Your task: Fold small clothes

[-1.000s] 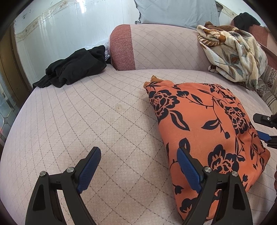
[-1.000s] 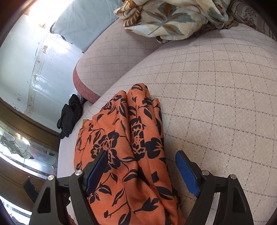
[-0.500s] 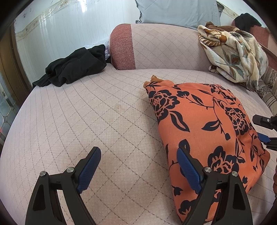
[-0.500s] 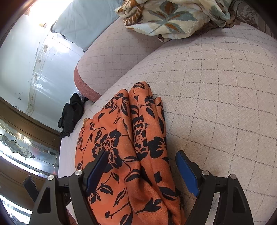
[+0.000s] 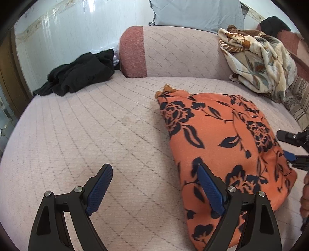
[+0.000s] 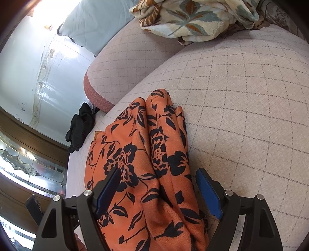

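Observation:
An orange garment with black flowers (image 5: 222,139) lies folded into a thick bundle on the pale quilted sofa seat (image 5: 96,135). My left gripper (image 5: 154,168) is open just above the seat. Its right pad hangs over the bundle's near left edge and its left pad over bare cushion. My right gripper (image 6: 158,170) is open and straddles the near end of the garment (image 6: 139,154), where two rolled folds run away from me; the pads do not press on the cloth. In the left wrist view the right gripper (image 5: 285,144) shows at the bundle's right side.
A crumpled black garment (image 5: 81,73) lies at the seat's far left. A cream floral blanket (image 5: 256,58) is heaped at the far right, against the backrest (image 5: 173,54). A grey-blue pillow (image 5: 193,13) stands behind. A hand (image 5: 306,193) shows at the right edge.

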